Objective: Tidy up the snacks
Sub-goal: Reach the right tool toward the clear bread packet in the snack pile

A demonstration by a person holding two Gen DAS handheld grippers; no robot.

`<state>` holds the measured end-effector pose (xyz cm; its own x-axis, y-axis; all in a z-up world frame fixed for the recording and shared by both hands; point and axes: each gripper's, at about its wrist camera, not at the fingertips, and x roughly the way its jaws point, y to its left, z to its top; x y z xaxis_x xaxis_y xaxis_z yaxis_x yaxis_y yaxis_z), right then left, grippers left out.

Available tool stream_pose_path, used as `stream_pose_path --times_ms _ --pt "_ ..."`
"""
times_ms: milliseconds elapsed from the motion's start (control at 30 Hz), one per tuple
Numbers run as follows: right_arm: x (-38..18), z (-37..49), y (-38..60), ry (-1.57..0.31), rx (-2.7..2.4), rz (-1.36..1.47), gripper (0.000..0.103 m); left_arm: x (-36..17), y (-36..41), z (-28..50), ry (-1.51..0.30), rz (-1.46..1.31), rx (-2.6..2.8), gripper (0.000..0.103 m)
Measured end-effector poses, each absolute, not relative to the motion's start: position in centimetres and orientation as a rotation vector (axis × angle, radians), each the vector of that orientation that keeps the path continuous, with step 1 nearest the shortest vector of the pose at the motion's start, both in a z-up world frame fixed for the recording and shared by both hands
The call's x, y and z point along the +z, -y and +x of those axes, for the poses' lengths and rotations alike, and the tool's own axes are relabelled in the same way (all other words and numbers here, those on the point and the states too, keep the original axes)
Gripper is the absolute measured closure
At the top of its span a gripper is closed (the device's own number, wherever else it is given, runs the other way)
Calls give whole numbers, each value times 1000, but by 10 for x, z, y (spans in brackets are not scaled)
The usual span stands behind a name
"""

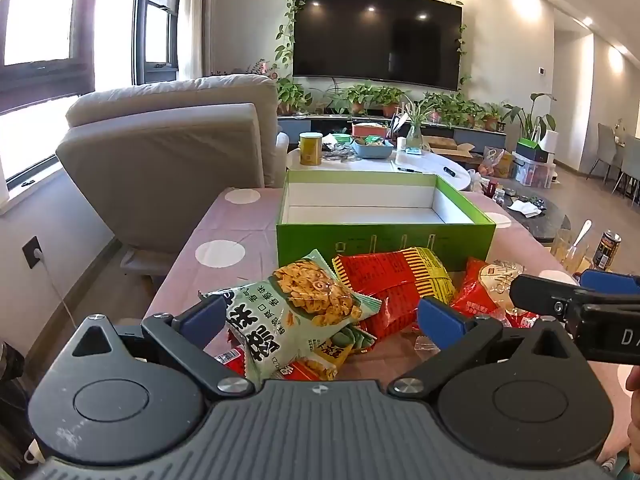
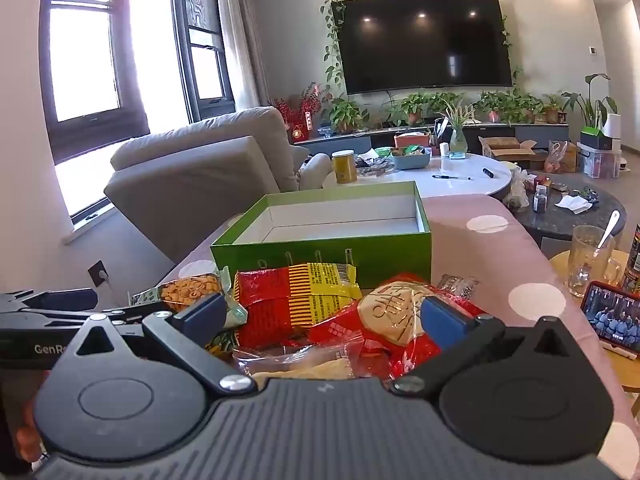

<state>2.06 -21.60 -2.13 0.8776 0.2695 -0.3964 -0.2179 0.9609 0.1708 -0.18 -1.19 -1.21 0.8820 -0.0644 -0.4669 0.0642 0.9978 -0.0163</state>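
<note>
Lying between the open left claw (image 1: 320, 316), a green snack bag (image 1: 296, 312).

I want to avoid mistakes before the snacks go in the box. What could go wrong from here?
1. The packets overlap: the green bag between the open left gripper lies on others, so a grasp may drag a neighbour along.
2. The right gripper works close beside the left over the same pile; they could bump.
3. The green box has tall walls; a low carry may hit its front wall.
</note>
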Motion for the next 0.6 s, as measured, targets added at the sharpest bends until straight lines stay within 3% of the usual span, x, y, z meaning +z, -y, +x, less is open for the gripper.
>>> stream_pose_path --times_ms 600 --pt "-20 22 218 -429 244 142 38 -14 16 -3 -489 14 -75 1"
